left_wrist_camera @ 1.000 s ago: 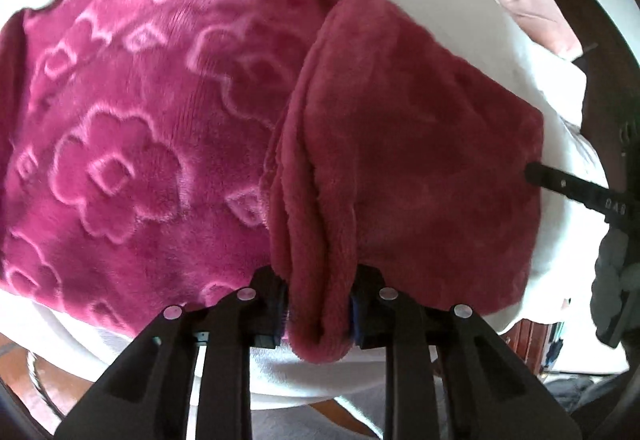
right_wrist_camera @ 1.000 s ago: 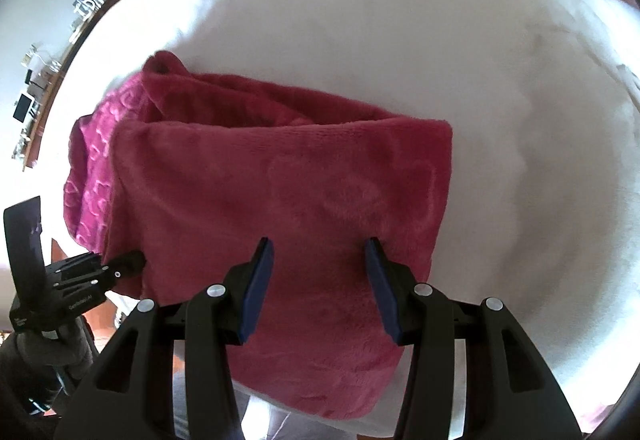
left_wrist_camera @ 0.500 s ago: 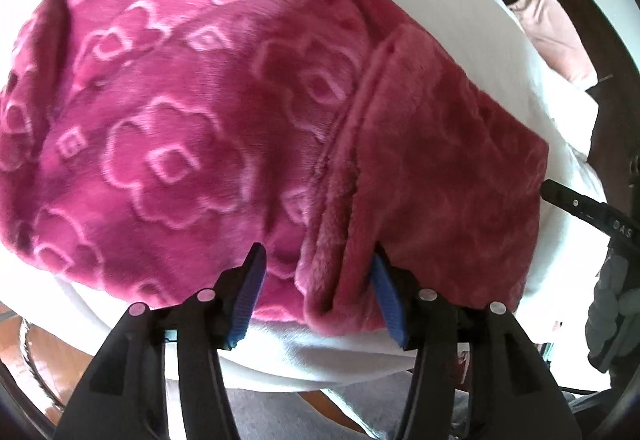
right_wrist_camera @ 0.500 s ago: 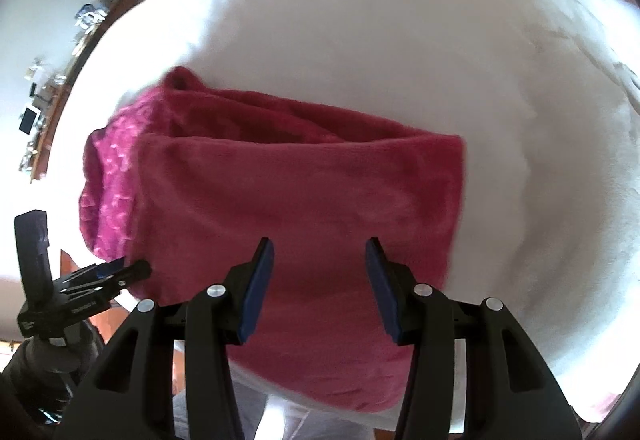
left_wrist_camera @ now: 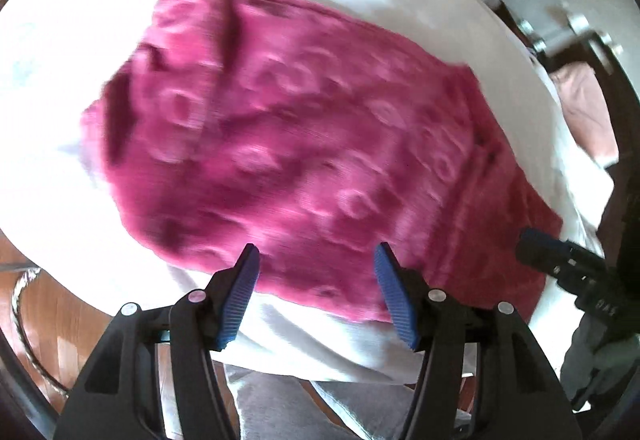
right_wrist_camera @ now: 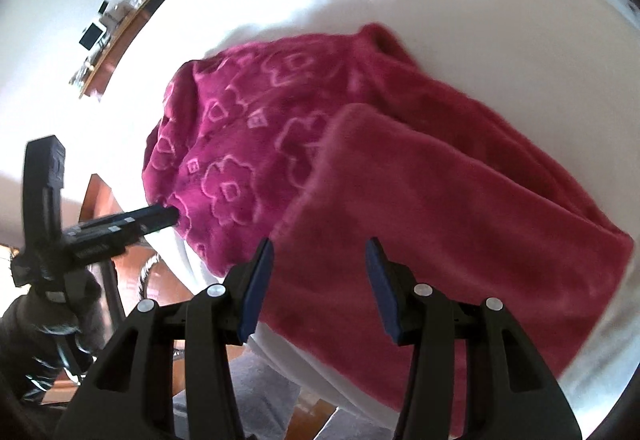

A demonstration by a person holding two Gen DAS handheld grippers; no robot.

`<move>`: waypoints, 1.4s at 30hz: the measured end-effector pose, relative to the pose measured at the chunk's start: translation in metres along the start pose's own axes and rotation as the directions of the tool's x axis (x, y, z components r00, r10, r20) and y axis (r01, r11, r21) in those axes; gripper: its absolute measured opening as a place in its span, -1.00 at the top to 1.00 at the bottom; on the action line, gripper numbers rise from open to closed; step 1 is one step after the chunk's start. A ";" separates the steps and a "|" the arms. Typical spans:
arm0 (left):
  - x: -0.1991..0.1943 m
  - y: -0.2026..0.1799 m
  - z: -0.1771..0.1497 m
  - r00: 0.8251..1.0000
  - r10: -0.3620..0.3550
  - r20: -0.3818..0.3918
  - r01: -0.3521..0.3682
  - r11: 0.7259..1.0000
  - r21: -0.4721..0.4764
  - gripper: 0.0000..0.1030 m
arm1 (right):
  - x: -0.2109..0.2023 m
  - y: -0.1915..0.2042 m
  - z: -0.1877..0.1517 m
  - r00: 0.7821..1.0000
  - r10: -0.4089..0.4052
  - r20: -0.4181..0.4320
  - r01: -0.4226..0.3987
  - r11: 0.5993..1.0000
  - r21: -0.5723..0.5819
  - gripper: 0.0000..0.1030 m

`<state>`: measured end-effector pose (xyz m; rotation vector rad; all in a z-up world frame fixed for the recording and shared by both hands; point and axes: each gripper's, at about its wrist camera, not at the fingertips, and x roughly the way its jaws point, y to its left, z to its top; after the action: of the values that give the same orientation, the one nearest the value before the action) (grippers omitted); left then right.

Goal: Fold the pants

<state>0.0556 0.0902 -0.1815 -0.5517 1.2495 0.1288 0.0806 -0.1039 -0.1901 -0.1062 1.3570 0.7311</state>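
The magenta fleece pants [left_wrist_camera: 304, 160] with an embossed flower pattern lie in a folded pile on a white bed [left_wrist_camera: 48, 144]. In the right wrist view the pants [right_wrist_camera: 440, 208] show a plain folded-over flap on the right and the patterned part on the left. My left gripper [left_wrist_camera: 316, 296] is open and empty, just above the pile's near edge; it also shows in the right wrist view [right_wrist_camera: 132, 222] at the pile's left edge. My right gripper [right_wrist_camera: 318, 288] is open and empty over the flap's near edge; it also shows in the left wrist view [left_wrist_camera: 560, 260].
The white cover hangs over the bed's near edge [left_wrist_camera: 340, 340], with wood floor [left_wrist_camera: 52, 324] below. A pink cushion [left_wrist_camera: 584, 108] lies at the far right. A shelf with small items [right_wrist_camera: 104, 36] lines the wall at the left.
My left gripper let go of the folded edge, opened wide and pulled back and left. My right gripper stayed open and swung left, so the patterned part came into its view.
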 end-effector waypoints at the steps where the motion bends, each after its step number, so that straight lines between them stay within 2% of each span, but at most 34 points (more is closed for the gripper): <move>1: -0.004 0.011 0.003 1.000 0.007 0.006 -0.007 1.000 -0.017 -0.16 | 0.005 0.002 0.002 1.000 -0.002 -0.009 0.002 1.000 -0.001 0.05; 5: -0.014 0.048 0.011 1.000 0.015 0.019 -0.013 0.997 -0.082 -0.16 | 0.037 0.015 0.017 0.998 -0.043 -0.050 0.044 0.999 0.002 0.05; 12: -0.028 0.118 0.036 0.999 0.029 0.044 -0.021 0.984 -0.178 -0.16 | 0.072 0.003 0.025 0.987 -0.113 -0.117 0.124 0.988 0.093 0.05; 16: -0.028 0.145 0.054 0.998 0.019 0.058 -0.006 0.978 -0.210 -0.22 | 0.083 0.006 0.028 0.980 -0.141 -0.142 0.157 0.982 0.108 -0.15; 19: -0.020 0.156 0.065 0.999 -0.008 0.052 0.019 0.974 -0.225 -0.28 | 0.091 0.012 0.029 0.974 -0.168 -0.154 0.184 0.978 0.101 -0.26; 28: 0.019 0.179 0.093 0.998 -0.060 0.007 0.059 0.962 -0.267 -0.36 | 0.098 0.017 0.031 0.967 -0.204 -0.155 0.225 0.965 0.137 -0.29; 35: 0.039 0.188 0.098 0.993 -0.117 -0.007 0.108 0.938 -0.331 -0.52 | 0.098 0.017 0.030 0.966 -0.207 -0.152 0.230 0.961 0.153 -0.29; 40: 0.045 0.184 0.099 0.987 -0.160 -0.007 0.147 0.923 -0.355 -0.52 | 0.097 0.012 0.030 0.965 -0.213 -0.149 0.237 0.958 0.162 -0.29; 42: 0.042 0.181 0.099 0.980 -0.200 0.002 0.188 0.919 -0.346 -0.48 | 0.098 0.013 0.031 0.966 -0.215 -0.147 0.238 0.957 0.165 -0.29</move>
<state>0.0849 0.2838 -0.2585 -0.9827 1.2032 0.1735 0.1027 -0.0386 -0.2669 -0.1632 1.4991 0.4107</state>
